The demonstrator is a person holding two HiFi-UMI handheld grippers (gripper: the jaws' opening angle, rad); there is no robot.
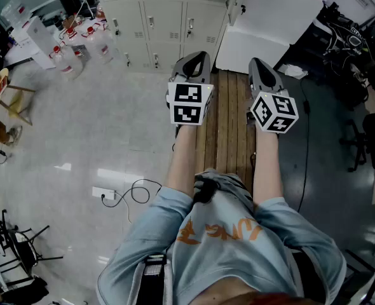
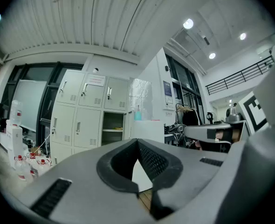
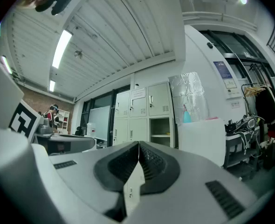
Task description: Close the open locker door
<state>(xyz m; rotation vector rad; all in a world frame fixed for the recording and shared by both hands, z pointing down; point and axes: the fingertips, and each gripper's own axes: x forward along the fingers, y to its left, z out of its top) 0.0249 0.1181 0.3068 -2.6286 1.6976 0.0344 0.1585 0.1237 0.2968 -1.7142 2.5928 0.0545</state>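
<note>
A bank of pale grey lockers [image 1: 150,19] stands ahead of me across the floor. One middle compartment [image 2: 113,129] is open and shows a shelf; it also appears in the right gripper view [image 3: 161,133]. Its door [image 1: 235,5] is swung out on the right side. My left gripper [image 1: 197,59] and right gripper [image 1: 259,65] are held side by side at waist height, well short of the lockers. Both point toward them. The left gripper's [image 2: 137,141] tips meet with nothing between them. The right gripper [image 3: 138,143] is shut and empty too.
Large white panels [image 1: 270,24] lean right of the open locker, with a blue bottle [image 2: 137,115] on top. Red-capped bottles [image 1: 73,49] crowd the floor at left. A wooden strip [image 1: 222,126] runs ahead, a power strip [image 1: 105,194] lies at left, and office chairs [image 1: 365,132] are at right.
</note>
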